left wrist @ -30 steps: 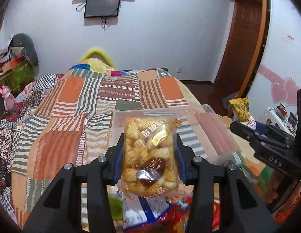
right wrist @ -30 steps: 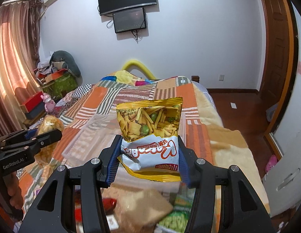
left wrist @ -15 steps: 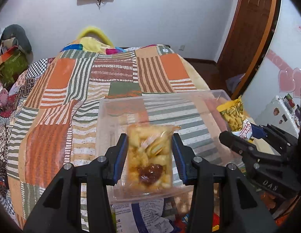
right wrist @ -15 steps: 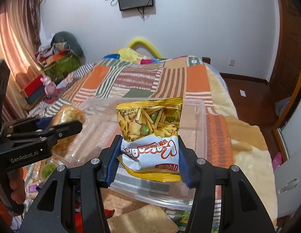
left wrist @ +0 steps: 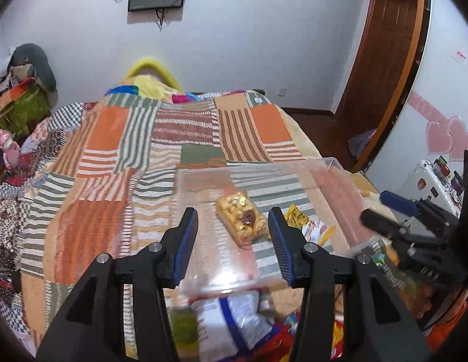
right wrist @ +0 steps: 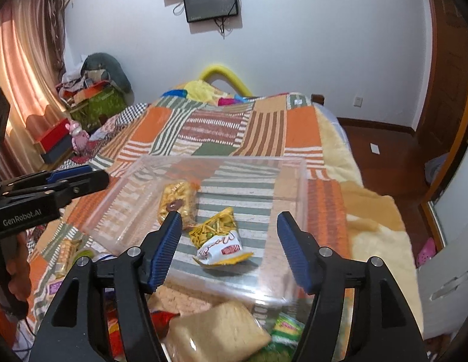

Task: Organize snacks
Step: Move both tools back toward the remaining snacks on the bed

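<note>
A clear plastic bin (left wrist: 333,163) (right wrist: 221,158) sits on the patchwork bed. Inside it lie a see-through packet of small biscuits (left wrist: 241,220) (right wrist: 176,196) and a yellow-and-white chip bag (left wrist: 303,220) (right wrist: 218,235), side by side. My left gripper (left wrist: 233,212) hovers above the biscuit packet, its jaws opening and touching nothing. Over the chip bag, my right gripper (right wrist: 228,215) is also opening, with its pads clear of the bag. Each gripper shows at the edge of the other's view: the right (left wrist: 375,205) and the left (right wrist: 95,175).
Loose snacks lie on the bed in front of the bin: a beige packet (right wrist: 218,331), a green bag (right wrist: 282,328), a white-and-blue bag (left wrist: 234,310). The quilt (left wrist: 185,132) stretches beyond. Clutter stands at the left (right wrist: 92,105), with a wooden door (left wrist: 381,60) on the right.
Both grippers came over the bin and opened. The biscuit packet and the chip bag left the jaws and now lie on the bin's floor.
</note>
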`<state>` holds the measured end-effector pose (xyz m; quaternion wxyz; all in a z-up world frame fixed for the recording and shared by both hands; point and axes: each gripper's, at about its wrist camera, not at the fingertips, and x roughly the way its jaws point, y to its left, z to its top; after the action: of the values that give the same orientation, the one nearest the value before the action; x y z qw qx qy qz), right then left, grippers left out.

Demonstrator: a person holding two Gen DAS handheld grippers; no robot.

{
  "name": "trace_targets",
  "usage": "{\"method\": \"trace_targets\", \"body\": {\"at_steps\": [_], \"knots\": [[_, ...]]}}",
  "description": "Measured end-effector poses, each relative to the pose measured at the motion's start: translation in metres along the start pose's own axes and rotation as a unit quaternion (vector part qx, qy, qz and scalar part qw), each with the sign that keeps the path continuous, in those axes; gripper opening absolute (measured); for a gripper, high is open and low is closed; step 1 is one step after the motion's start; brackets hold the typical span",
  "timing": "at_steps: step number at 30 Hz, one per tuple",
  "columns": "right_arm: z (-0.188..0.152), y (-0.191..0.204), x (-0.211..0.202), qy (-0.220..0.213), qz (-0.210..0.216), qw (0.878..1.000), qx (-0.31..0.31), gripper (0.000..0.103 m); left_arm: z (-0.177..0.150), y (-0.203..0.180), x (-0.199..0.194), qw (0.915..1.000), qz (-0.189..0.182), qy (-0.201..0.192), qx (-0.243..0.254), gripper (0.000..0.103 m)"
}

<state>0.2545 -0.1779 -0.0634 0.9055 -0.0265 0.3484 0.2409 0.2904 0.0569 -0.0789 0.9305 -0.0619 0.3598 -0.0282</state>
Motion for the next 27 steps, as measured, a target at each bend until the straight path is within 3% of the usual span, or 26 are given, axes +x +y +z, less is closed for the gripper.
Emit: {"method": "trace_targets", "body": {"at_steps": [8, 16, 27], "knots": [[-0.016, -0.003, -0.032, -0.018, -0.011, 1.0, 0.003, 0.066, -0.035, 0.026, -0.051, 0.9999, 0.011, -0.004, 0.004, 0.061], [-0.043, 0.0, -0.05, -0.007, -0.003, 1.0, 0.019, 0.066, -0.1, 0.057, -0.065, 0.9984, 0.037, 0.043, -0.003, 0.062], [-0.084, 0.046, -0.062, 0.023, 0.028, 0.999, 0.033, 0.072, -0.177, 0.093, -0.077, 0.9945, 0.043, 0.088, -0.037, 0.062]]}}
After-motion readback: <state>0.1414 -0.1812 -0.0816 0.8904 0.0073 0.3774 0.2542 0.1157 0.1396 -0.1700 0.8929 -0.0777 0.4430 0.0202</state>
